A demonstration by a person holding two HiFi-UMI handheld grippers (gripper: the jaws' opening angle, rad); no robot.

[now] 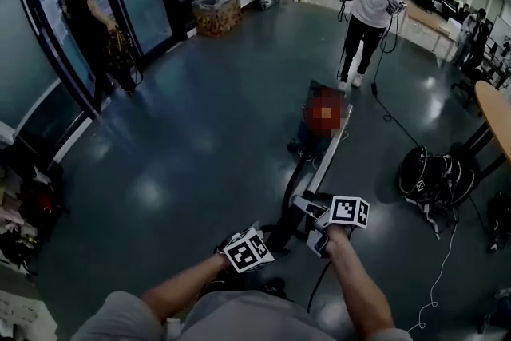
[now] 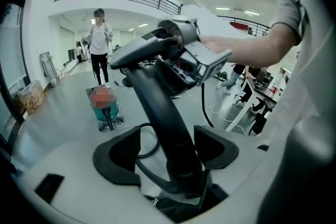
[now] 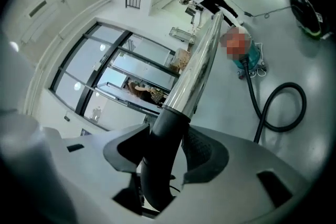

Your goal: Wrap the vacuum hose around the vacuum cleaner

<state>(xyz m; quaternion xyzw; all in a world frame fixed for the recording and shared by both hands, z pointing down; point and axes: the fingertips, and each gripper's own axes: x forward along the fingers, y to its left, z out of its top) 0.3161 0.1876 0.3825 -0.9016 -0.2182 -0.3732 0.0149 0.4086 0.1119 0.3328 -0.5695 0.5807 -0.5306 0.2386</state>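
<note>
The teal vacuum cleaner [image 1: 310,136] stands on the floor ahead of me, also in the left gripper view [image 2: 105,108] and the right gripper view [image 3: 251,56]. Its chrome wand [image 3: 202,60] slants up from it toward my hands [image 1: 331,160]. The black hose [image 3: 283,107] loops on the floor. My right gripper [image 3: 168,152] is shut on the wand's black cuff [image 3: 170,128], both pads touching. My left gripper [image 2: 165,152] is open around the curved black handle [image 2: 157,97], with a gap beside the handle.
A person [image 1: 371,4] stands beyond the vacuum with grippers in hand. Another person [image 1: 88,20] is at the glass doors on the left. A black bag [image 1: 431,176], a white cable [image 1: 439,275] and a wooden table [image 1: 495,112] lie to the right.
</note>
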